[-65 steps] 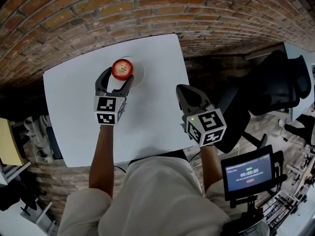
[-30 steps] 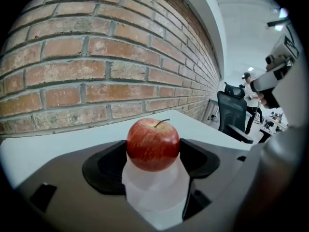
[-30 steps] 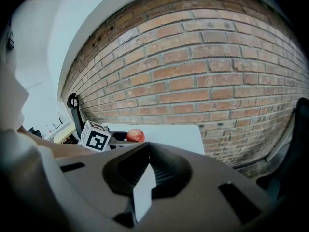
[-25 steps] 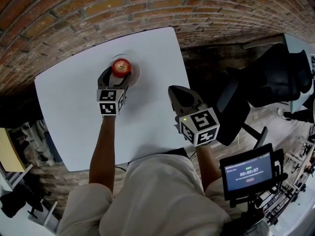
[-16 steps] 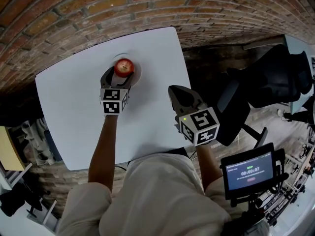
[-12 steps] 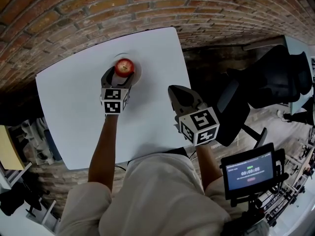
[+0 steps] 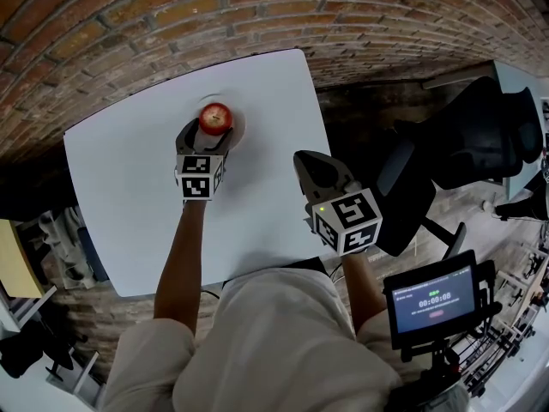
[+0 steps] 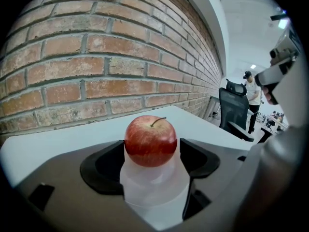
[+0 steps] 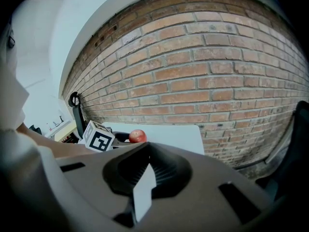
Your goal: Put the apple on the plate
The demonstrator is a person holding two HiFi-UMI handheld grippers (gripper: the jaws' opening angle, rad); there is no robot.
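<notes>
A red apple [image 7: 215, 118] rests upright on a small white plate [image 7: 238, 125] at the far side of the white table [image 7: 129, 196]. My left gripper [image 7: 206, 130] is open, one jaw on each side of the apple and close to it. In the left gripper view the apple [image 8: 150, 140] sits between the dark pads above the plate [image 8: 154, 192], with a thin gap on its right side. My right gripper [image 7: 310, 163] hangs shut and holding nothing near the table's right edge. The right gripper view shows the apple [image 9: 137, 136] far off, beside the left gripper's marker cube [image 9: 99, 138].
A brick wall [image 7: 171, 15] runs just behind the table. A black office chair [image 7: 480, 144] stands to the right of the table. A small screen [image 7: 433, 303] on a stand sits at the lower right. A person stands far off near another chair [image 8: 251, 100].
The apple stays on the plate and both grippers keep their places. Only the head view has shifted slightly.
</notes>
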